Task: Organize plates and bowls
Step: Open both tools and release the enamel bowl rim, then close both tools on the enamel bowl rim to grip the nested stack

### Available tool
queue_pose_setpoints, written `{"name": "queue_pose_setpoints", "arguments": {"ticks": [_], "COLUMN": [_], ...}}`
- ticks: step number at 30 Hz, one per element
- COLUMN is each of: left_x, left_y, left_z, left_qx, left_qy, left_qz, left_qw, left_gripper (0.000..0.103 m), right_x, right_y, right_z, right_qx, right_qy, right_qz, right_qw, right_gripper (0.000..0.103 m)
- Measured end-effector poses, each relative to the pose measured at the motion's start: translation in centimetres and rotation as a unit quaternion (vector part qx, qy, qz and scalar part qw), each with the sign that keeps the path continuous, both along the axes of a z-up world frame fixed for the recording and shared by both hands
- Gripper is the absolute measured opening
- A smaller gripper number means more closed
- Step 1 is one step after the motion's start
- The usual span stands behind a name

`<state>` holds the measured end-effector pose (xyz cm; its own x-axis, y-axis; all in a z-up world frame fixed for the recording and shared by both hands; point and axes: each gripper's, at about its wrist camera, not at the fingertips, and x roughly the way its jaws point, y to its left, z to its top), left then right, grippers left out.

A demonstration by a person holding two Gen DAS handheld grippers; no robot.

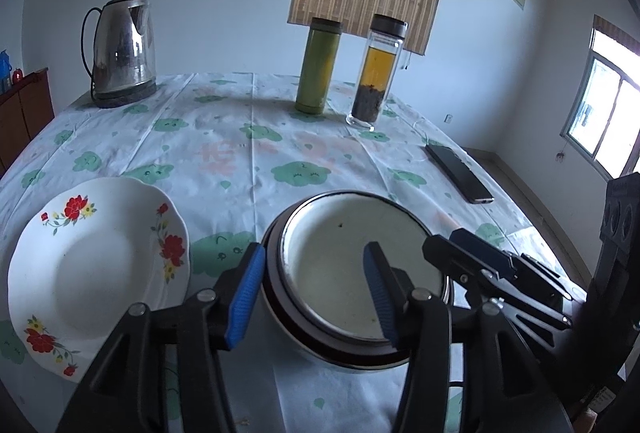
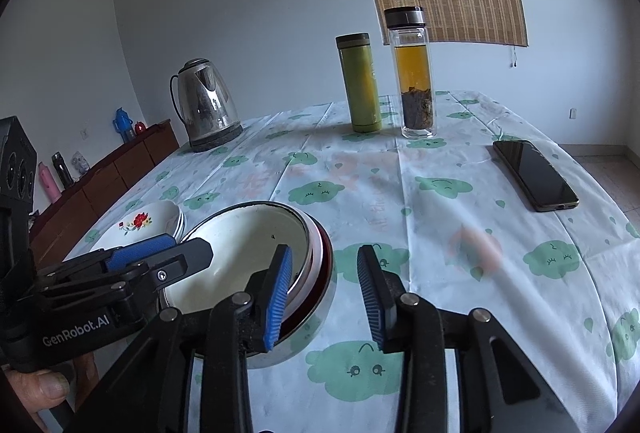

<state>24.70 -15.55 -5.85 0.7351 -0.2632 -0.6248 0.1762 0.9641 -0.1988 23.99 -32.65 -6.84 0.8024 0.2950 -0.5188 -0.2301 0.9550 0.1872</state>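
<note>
Two grippers — left (image 1: 314,291), right (image 2: 324,297) — gape wide, each straddling the bowl's (image 1: 340,265) rim.

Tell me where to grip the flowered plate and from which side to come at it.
Take the flowered plate by its scalloped rim on the edge facing the bowl, coming in low from the side. It lies flat, seemingly atop similar plates, so only the thin flared rim offers a pinch: one finger above, one beneath. The left gripper, now open astride the bowl's rim, is nearest.
</note>
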Motion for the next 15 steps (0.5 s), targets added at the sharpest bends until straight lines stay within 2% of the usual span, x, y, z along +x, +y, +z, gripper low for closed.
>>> {"name": "queue_pose_setpoints", "arguments": {"ticks": [9, 15], "left_x": [-0.2, -0.1], "left_y": [0.6, 1.1], "left_z": [0.0, -0.2], "left_qx": [-0.003, -0.014], "left_qy": [-0.003, 0.006], "left_qz": [0.006, 0.004], "left_qw": [1.0000, 0.9999], "left_gripper": [0.062, 0.063], "right_x": [-0.2, -0.2], "right_y": [-0.1, -0.2], "right_z": [0.1, 0.4], "right_qx": [-0.005, -0.010], "right_qy": [-0.004, 0.000], "right_qz": [-0.003, -0.010], "right_qw": [1.000, 1.000], "right_gripper": [0.037, 0.039]}}
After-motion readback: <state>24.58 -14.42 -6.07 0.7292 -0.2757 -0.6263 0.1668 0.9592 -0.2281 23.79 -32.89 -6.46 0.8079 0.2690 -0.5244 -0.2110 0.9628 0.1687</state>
